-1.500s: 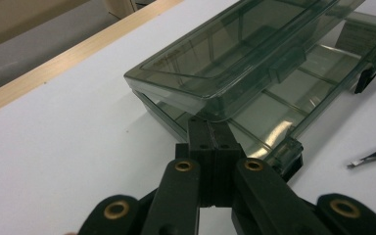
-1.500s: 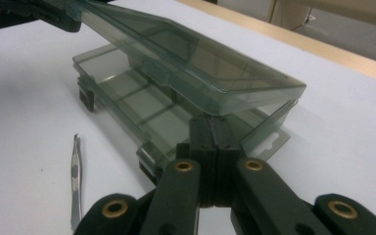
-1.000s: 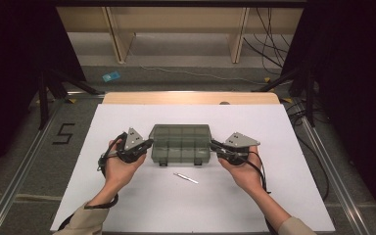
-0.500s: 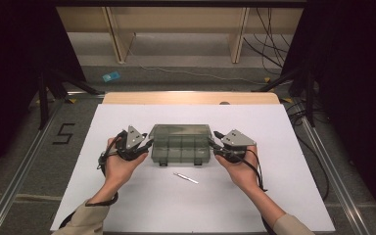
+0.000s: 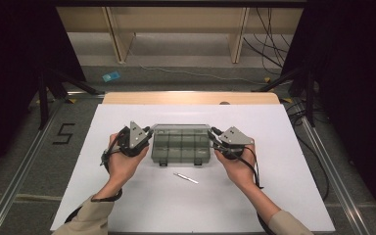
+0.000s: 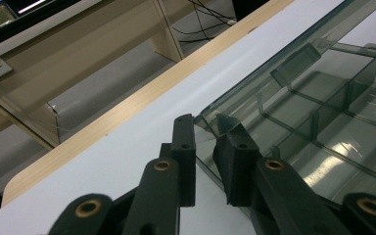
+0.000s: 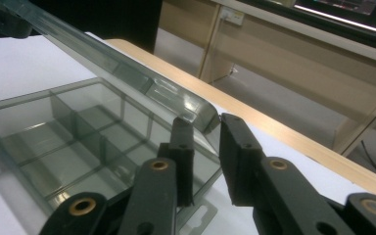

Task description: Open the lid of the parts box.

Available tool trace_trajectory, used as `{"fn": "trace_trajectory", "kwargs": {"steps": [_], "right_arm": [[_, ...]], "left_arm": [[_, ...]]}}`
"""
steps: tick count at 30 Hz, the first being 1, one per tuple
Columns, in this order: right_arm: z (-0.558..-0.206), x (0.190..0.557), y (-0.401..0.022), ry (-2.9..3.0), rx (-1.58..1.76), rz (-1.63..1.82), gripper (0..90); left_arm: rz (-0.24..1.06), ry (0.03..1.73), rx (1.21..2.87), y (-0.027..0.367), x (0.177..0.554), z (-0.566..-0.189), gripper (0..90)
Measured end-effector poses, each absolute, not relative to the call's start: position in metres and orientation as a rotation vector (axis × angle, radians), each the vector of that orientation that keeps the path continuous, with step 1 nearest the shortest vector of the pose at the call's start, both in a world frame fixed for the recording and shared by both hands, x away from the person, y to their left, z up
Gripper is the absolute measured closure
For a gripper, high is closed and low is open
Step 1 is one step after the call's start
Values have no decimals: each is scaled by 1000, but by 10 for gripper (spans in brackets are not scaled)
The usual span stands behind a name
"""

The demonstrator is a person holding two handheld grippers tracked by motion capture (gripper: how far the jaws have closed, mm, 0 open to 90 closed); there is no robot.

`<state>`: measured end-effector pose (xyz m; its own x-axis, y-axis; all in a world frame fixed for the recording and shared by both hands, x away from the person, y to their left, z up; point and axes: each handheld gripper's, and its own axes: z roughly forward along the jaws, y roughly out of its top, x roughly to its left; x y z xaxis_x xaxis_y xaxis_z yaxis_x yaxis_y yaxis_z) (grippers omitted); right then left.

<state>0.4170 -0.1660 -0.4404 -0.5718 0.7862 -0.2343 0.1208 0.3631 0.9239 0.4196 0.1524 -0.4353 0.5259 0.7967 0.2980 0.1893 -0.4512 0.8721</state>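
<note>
- I see the clear compartment box point(image 5: 181, 146) mid-table, its lid point(image 6: 293, 54) raised off the base.
- My left tongs point(image 6: 206, 161) sit at the box's left end, just closing, lid corner between the jaws; contact unclear.
- My right tongs point(image 7: 206, 161) likewise at the right end.
- A small metal pin point(image 5: 186, 178) lies just nearer me than the box.

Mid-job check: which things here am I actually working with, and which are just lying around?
In the job:
- clear compartment box
- its hinged lid, tilted up, one corner between each gripper's fingers

Lying about:
- small pale stick on the white table, in front of the box and apart from it
- blue item on the floor
- floor cables
- wooden shelving
</note>
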Motion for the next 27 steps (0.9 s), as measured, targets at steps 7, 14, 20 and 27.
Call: {"fn": "trace_trajectory", "kwargs": {"steps": [7,14,20,27], "right_arm": [[-436,421,-162,1905,814,1212,809],[-433,425,-157,1866,869,1212,826],[-431,429,-156,1859,887,1213,834],[-428,433,-155,1854,909,1217,840]], "left_arm": [[928,829,1913,152,425,-432,815],[921,850,1893,152,431,-429,831],[909,863,1878,152,437,-426,837],[898,872,1879,153,441,-423,840]]}}
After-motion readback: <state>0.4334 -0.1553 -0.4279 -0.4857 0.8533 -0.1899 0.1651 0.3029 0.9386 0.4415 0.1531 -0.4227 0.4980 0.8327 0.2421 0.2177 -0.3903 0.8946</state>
